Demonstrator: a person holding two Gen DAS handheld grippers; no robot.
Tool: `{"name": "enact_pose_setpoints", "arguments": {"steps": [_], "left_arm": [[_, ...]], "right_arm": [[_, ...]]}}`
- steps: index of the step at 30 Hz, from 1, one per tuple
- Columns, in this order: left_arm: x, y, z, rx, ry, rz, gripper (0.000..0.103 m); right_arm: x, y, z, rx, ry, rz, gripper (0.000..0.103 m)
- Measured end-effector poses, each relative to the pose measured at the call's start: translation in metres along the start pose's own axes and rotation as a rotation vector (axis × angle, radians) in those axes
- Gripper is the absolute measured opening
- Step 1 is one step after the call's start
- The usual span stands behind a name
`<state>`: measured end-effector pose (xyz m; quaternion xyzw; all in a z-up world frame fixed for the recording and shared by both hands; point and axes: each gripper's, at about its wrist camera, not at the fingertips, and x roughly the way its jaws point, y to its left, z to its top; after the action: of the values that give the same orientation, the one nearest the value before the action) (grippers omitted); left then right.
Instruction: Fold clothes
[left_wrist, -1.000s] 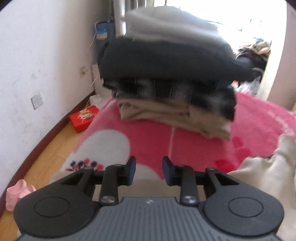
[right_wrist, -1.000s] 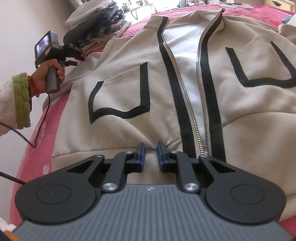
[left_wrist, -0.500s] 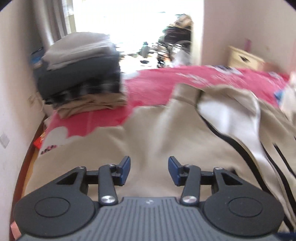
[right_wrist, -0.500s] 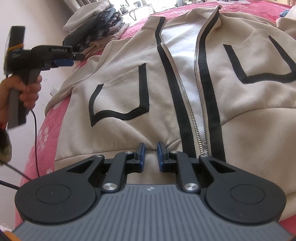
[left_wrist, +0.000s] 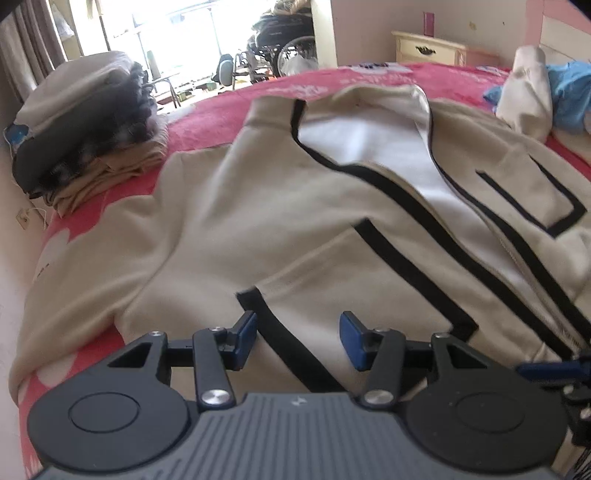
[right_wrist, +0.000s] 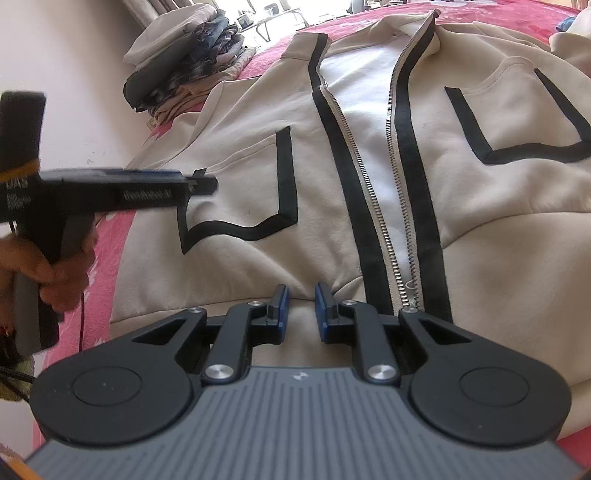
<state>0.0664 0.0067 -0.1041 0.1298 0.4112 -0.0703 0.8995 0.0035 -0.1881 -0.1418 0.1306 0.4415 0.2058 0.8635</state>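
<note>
Across the pink bed (left_wrist: 207, 122) the cream jacket (right_wrist: 480, 229) lay unfolded as the left hand-held gripper (left_wrist: 298, 338) swung back from the folded stack (left_wrist: 85, 125), jaws opening on nothing, while the right hand-held gripper (right_wrist: 301, 308) stayed nearly closed, empty, at the hem.

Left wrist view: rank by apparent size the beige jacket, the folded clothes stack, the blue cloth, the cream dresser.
1. Beige jacket, fills most of the frame.
2. Folded clothes stack.
3. and 4. Blue cloth and cream dresser look alike; both are far off and the cloth is cut by the frame edge, so no ranking.
</note>
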Motion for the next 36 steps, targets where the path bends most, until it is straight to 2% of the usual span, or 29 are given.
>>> {"name": "enact_pose_setpoints", "arguments": {"steps": [5,28,31,33,36], "left_arm": [[0.002,-0.01,-0.009,0.054,-0.013,0.02,0.053],[0.005,-0.008,-0.009,0.027,-0.006,0.023,0.057],[0.005,-0.006,-0.008,0.023,-0.004,0.015,0.058],[0.003,-0.004,-0.005,0.019,-0.013,0.008,0.058],[-0.002,-0.001,0.003,0.005,-0.04,-0.007,0.058]], "right_arm": [[0.001,0.0,0.001,-0.001,-0.001,-0.001,0.015],[0.002,0.002,0.001,-0.013,-0.001,-0.008,0.015],[0.0,0.008,0.003,-0.046,0.007,-0.017,0.016],[-0.007,0.014,0.005,-0.087,0.012,-0.02,0.025],[-0.02,0.021,0.01,-0.134,0.012,-0.014,0.03]]}}
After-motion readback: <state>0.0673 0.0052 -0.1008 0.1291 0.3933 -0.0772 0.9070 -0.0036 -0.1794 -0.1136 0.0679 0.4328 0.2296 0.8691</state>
